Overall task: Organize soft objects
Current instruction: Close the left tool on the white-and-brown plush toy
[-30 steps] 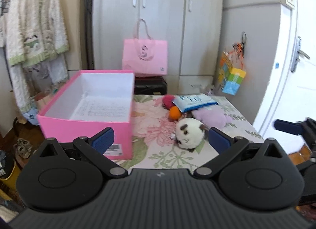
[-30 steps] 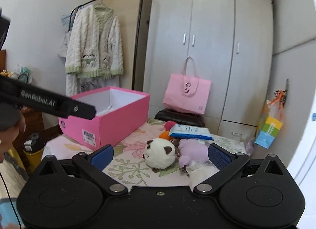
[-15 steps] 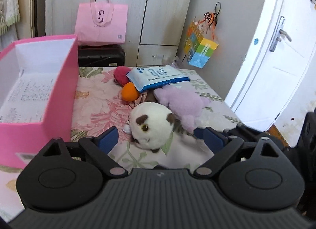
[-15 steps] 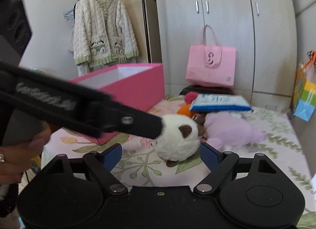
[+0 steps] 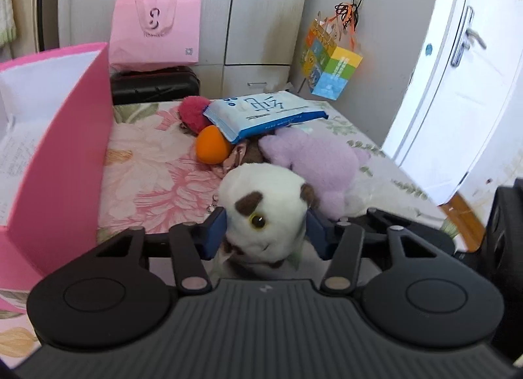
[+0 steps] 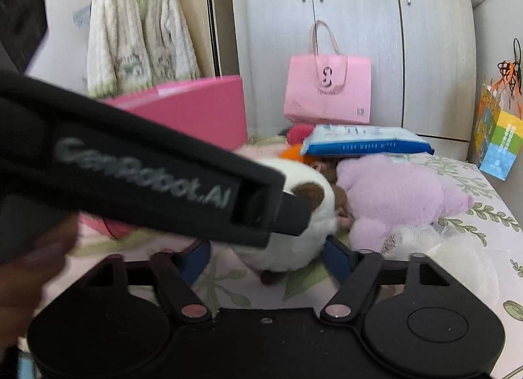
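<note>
A white plush toy with brown patches (image 5: 261, 202) lies on the floral tablecloth (image 5: 153, 179). My left gripper (image 5: 266, 232) is closed around it, both blue pads pressing its sides. In the right wrist view the same white plush (image 6: 304, 215) sits between my right gripper's (image 6: 266, 256) half-closed fingers, and the left gripper's black body (image 6: 137, 163) crosses in front of it. A lilac plush (image 5: 320, 163), an orange ball (image 5: 212, 145), a red plush (image 5: 193, 112) and a blue wipes pack (image 5: 264, 112) lie behind. An open pink box (image 5: 62, 137) stands at the left.
A pink paper bag (image 5: 155, 32) sits on a black case (image 5: 155, 84) behind the table, before grey wardrobe doors. A colourful bag (image 5: 331, 68) hangs at the right near a white door (image 5: 457, 68). A white mesh item (image 6: 425, 241) lies by the lilac plush.
My left gripper moved forward and closed on the white plush. My right gripper came closer and narrowed around the same plush. The left gripper's body now fills more of the right view.
</note>
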Action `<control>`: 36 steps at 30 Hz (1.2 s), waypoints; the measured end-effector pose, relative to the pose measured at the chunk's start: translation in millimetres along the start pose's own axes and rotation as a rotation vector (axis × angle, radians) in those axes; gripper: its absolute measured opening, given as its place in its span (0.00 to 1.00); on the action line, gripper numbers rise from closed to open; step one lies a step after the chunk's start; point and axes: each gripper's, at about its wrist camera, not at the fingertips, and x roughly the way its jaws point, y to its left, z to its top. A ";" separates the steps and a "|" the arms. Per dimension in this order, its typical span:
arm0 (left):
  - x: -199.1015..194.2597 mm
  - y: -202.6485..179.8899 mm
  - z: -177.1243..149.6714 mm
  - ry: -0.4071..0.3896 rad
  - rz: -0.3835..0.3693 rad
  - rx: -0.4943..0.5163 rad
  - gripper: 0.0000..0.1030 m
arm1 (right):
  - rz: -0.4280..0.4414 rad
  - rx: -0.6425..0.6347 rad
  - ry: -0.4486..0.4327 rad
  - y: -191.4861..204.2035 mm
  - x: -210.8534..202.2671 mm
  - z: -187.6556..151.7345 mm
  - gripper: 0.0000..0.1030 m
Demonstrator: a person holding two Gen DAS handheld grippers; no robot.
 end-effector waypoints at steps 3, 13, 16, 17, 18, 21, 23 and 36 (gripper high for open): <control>1.1 1.8 -1.3 0.012 0.001 -0.012 0.47 | -0.011 0.000 -0.013 -2.4 -0.2 -3.3 0.56; -4.0 1.5 2.2 -0.055 0.053 -0.022 0.54 | -0.011 0.042 -0.026 -5.2 -4.3 -3.2 0.64; 0.2 5.7 11.1 -0.087 0.057 -0.015 0.63 | -0.013 0.064 -0.034 -6.4 -4.7 2.1 0.81; 3.6 6.1 13.3 -0.085 0.053 -0.014 0.63 | -0.017 0.065 -0.033 -6.0 -3.4 4.2 0.81; 6.8 7.5 15.2 -0.080 0.039 -0.015 0.63 | -0.020 0.065 -0.029 -5.5 -1.9 6.3 0.81; 13.4 12.7 16.4 -0.041 -0.018 -0.045 0.59 | -0.023 0.079 -0.035 -3.1 1.9 8.8 0.81; 15.6 14.0 13.8 -0.023 -0.046 -0.057 0.55 | -0.028 0.090 -0.046 0.2 0.7 7.4 0.80; -9.8 1.7 -0.1 0.014 -0.005 -0.038 0.53 | -0.036 0.074 -0.054 13.1 -14.3 3.0 0.66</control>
